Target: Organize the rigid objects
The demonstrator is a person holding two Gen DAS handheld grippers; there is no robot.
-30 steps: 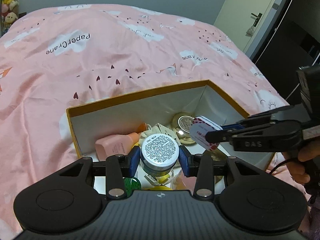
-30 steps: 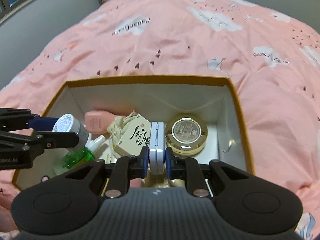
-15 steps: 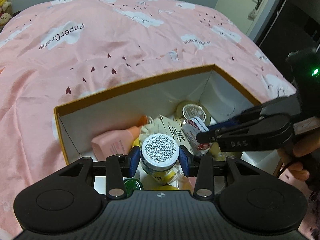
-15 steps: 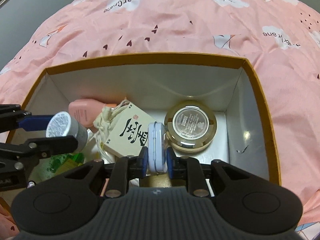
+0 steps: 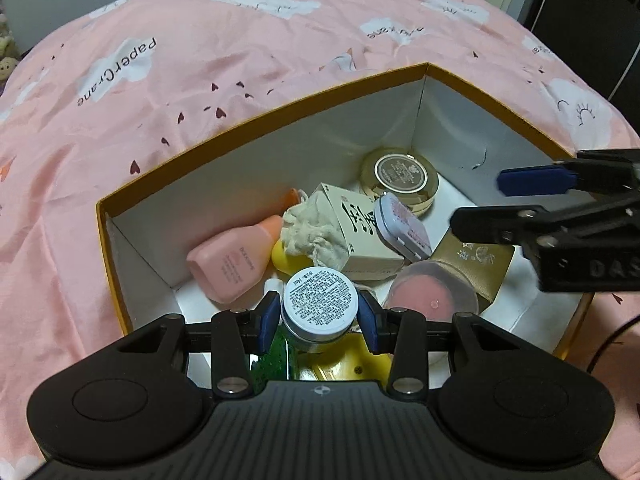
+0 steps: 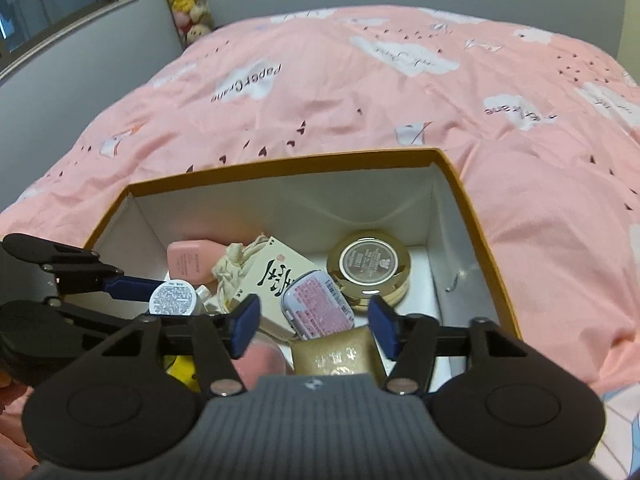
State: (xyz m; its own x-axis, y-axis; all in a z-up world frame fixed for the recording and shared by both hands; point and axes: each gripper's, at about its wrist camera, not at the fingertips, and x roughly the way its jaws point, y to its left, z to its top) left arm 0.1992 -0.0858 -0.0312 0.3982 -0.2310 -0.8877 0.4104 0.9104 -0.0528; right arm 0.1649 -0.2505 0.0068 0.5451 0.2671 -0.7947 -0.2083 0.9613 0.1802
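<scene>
Left gripper [image 5: 319, 317] clamps the white-lidded jar [image 5: 319, 305] over the box's [image 5: 248, 124] near-left corner. Right gripper [image 6: 314, 322] is opening, empty; the small tin [image 6: 316, 309] apparently leans on the cream carton [image 6: 276, 280].

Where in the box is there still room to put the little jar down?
Bare white floor shows beside the right wall, past the round gold tin. The left and middle are crowded: pink bottle, cloth bag, white carton. The left gripper holds the jar there.
</scene>
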